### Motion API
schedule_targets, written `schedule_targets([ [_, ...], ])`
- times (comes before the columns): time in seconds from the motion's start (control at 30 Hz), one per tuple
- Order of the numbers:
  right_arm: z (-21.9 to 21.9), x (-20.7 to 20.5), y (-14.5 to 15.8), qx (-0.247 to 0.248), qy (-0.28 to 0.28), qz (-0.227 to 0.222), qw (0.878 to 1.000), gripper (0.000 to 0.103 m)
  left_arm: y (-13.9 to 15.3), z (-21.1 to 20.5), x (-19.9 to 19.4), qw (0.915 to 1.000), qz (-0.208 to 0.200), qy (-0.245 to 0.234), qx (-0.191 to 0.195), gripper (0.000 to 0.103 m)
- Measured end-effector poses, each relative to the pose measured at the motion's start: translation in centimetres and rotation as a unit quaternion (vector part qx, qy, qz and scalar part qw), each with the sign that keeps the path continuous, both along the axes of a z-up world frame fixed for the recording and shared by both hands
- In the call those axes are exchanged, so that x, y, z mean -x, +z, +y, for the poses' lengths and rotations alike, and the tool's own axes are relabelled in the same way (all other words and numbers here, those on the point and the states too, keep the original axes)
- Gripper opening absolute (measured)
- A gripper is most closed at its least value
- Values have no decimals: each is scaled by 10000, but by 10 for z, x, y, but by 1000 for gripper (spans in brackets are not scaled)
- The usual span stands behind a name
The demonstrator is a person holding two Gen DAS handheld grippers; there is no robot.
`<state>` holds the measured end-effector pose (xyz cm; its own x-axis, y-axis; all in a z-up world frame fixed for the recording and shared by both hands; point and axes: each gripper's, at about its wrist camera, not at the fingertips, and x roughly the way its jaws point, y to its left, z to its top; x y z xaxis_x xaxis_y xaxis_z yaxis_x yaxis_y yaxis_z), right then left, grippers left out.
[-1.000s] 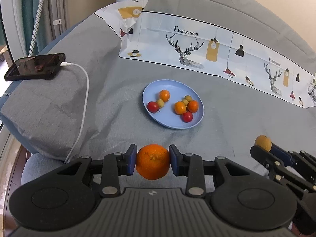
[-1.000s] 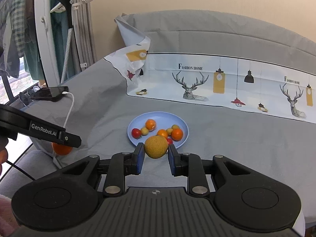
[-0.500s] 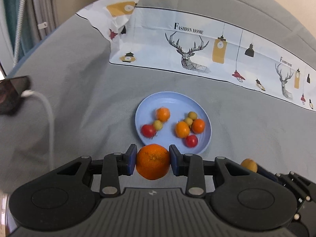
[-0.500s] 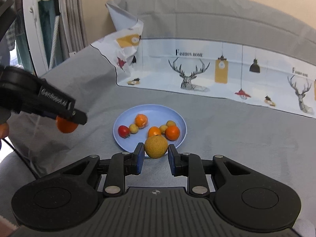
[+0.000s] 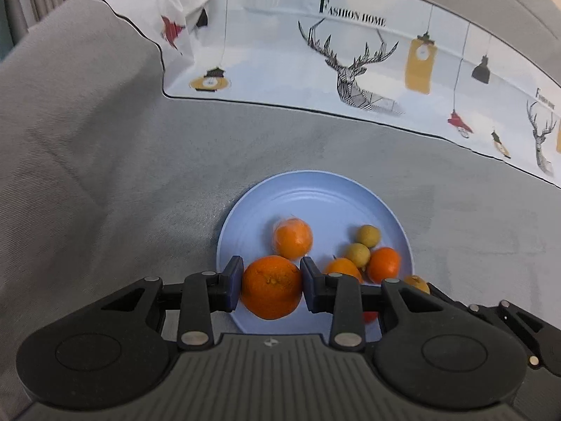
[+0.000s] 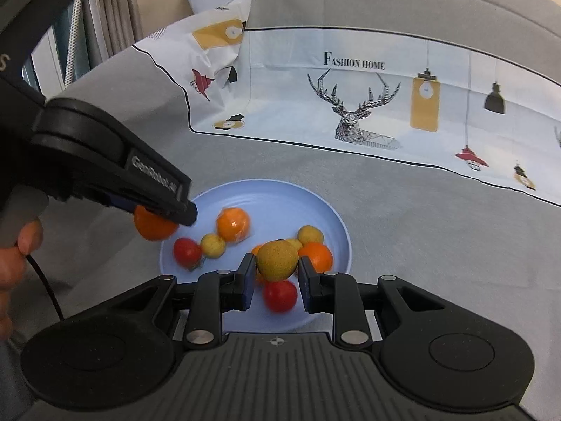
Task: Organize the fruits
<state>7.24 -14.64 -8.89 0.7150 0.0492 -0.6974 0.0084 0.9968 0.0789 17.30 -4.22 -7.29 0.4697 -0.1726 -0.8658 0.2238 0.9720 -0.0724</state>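
Gray bedspread (image 5: 105, 161) — orange (image 5: 271, 291) between tool (image 5: 271, 289) pads

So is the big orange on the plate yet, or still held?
Still held: the left gripper jaws clamp the orange over the plate's near rim.

Red fruit (image 5: 370, 316) mostly behind left gripper (image 5: 271, 289)

Glossy plate (image 5: 315, 193), matt cloth (image 5: 105, 175), dimpled orange (image 5: 271, 291)
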Motion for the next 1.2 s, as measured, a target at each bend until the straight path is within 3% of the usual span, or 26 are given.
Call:
schedule_targets([
  [0.17,-2,-27,-21,36,36,142,9999,27,-19,-3,-19,9998,68,44,-206,40],
  [0.23,-1,-34,-27,30,137,138,9998,27,-21,-3,-24,9997,14,67,-251,61],
  [0.27,-1,-38,-29,24,233,154,9996,28,-20,-3,-24,9996,-40,88,-284,88],
  [0.3,0,-40,-30,59,300,199,9993,39,-17,-1,-22,9994,-129,147,-302,102],
  [0.33,1,-40,-30,152,298,212,9992,54,-14,2,-20,9990,-252,216,-304,103],
  [0.4,1,-33,-25,259,246,103,9993,70,-9,5,-13,9988,-302,168,-343,103],
  [0.53,2,-5,-11,377,271,177,9988,91,0,13,15,9987,-195,114,-463,103],
  [0.73,6,53,16,276,81,402,9988,98,24,25,82,9987,-212,79,-454,103],
  [1.03,20,120,55,496,-549,45,9972,100,46,47,145,9978,-325,290,-499,103],
  [1.2,20,145,67,491,-904,-156,9946,101,60,48,166,9960,-651,222,-575,103],
])
